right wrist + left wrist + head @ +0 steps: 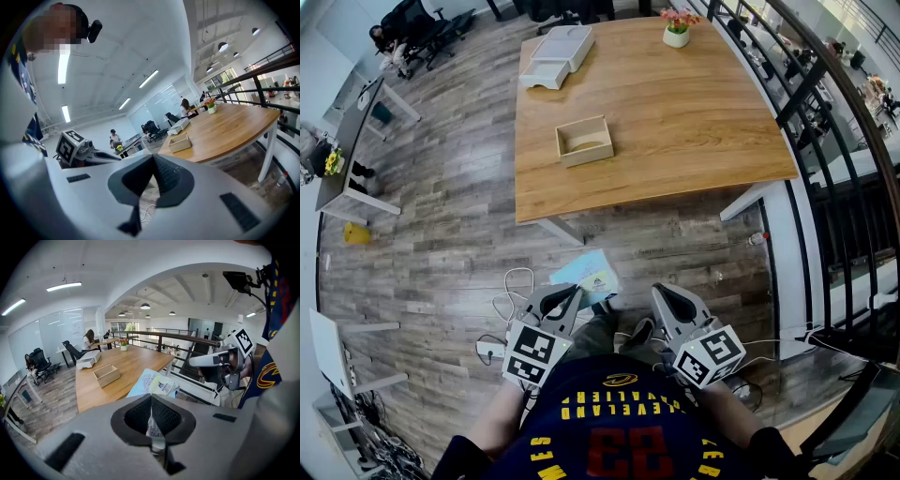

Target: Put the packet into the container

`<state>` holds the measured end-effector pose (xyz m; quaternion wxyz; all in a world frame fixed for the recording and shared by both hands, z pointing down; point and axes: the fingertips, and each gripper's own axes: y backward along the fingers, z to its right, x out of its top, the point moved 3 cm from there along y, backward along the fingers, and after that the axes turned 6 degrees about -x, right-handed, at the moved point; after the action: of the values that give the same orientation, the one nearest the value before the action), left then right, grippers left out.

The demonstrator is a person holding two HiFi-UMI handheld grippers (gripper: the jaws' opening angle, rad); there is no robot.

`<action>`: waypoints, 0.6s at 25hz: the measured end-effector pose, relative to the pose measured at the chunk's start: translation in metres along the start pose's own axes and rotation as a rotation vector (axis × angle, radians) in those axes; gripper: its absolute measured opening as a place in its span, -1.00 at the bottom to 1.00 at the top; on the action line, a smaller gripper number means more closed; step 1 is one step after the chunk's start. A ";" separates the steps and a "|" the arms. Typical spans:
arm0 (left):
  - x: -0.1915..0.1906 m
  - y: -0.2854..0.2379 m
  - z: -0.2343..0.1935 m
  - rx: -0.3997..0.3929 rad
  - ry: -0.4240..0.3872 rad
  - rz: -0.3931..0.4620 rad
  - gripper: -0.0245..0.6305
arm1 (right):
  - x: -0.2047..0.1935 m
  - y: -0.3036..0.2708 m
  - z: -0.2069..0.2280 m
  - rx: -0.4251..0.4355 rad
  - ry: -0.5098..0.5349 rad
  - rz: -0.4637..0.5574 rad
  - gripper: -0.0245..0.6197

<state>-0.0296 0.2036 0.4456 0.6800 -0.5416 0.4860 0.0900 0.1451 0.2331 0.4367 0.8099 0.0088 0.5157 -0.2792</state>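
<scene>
Your left gripper (574, 293) is clamped on the light-blue packet (589, 275), held low in front of you, short of the table (694, 112); your right gripper (660, 290) is closed on nothing beside it; the open wooden container (584, 141) sits near the table's left edge.

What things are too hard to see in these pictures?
- Packet: its print is too small to read in the left gripper view, and its lower end is hidden by the shut left gripper.
- Container: its inside is too small in the head view, and its near wall hides it in both gripper views.
</scene>
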 end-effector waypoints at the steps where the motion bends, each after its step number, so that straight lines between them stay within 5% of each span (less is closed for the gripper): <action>1: -0.001 0.004 0.005 -0.004 -0.017 0.006 -0.91 | -0.006 0.002 -0.003 -0.004 -0.005 -0.001 -0.89; 13: -0.060 0.092 0.073 -0.126 -0.181 0.149 -0.91 | -0.073 0.058 -0.097 -0.104 -0.017 0.026 -0.89; 15: -0.078 0.109 0.085 -0.165 -0.204 0.160 -0.91 | -0.085 0.073 -0.116 -0.120 -0.087 0.028 -0.72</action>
<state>-0.0920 0.3484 0.4289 0.6697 -0.5432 0.4470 0.2379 0.0561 0.3671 0.4340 0.8344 -0.0447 0.4957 -0.2366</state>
